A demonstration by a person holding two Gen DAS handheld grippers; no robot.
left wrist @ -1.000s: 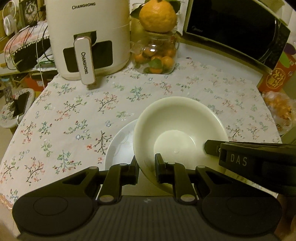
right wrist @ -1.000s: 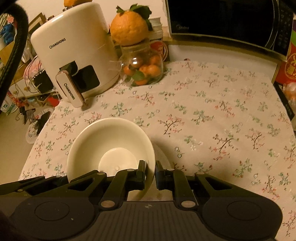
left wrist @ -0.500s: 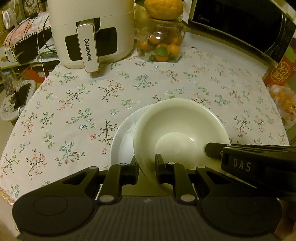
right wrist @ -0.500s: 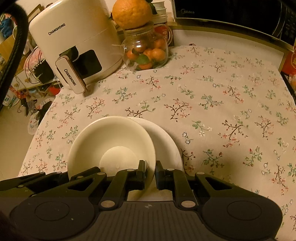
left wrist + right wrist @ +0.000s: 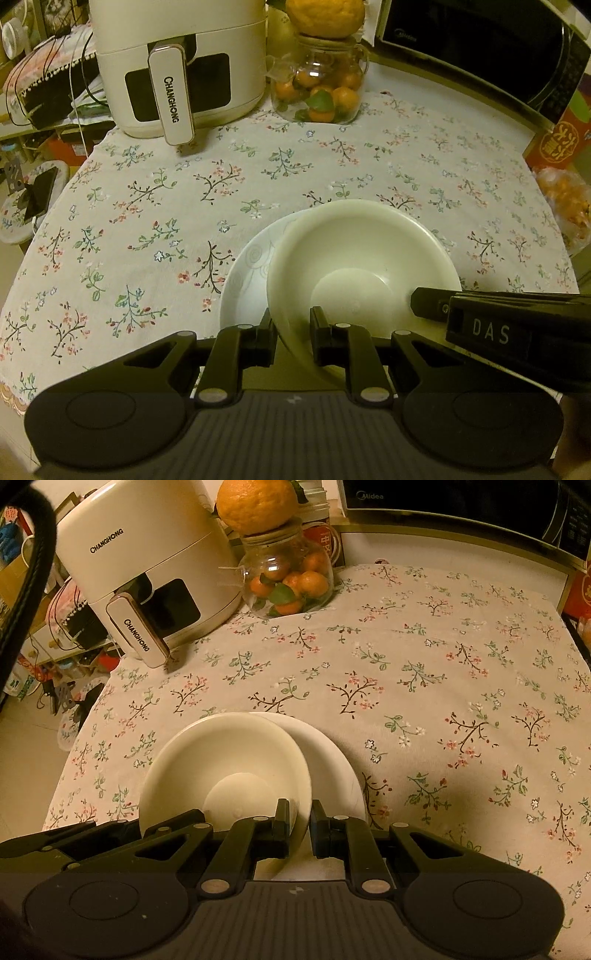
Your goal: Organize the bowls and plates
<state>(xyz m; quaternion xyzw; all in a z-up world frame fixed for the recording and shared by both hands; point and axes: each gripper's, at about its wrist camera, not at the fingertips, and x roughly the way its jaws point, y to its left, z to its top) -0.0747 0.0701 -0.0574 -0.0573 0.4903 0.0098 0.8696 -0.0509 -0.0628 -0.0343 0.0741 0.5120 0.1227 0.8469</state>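
A cream bowl (image 5: 364, 266) is held over a white plate (image 5: 245, 284) with a faint swirl pattern that lies on the floral tablecloth. My left gripper (image 5: 293, 330) is shut on the bowl's near left rim. My right gripper (image 5: 298, 818) is shut on the bowl's (image 5: 225, 764) near right rim. The plate (image 5: 330, 764) shows past the bowl's right side in the right wrist view. The bowl is tilted a little and covers most of the plate. The right gripper's body (image 5: 517, 325) shows at the right in the left wrist view.
A white air fryer (image 5: 181, 62) stands at the back left. A glass jar of small oranges (image 5: 319, 92) with a big orange on top is beside it. A black microwave (image 5: 480, 48) stands at the back right. The table edge (image 5: 22, 391) drops off at the left.
Both grippers have moved lower and forward with the bowl, bringing it down over the plate. More of the plate shows beside the bowl now.
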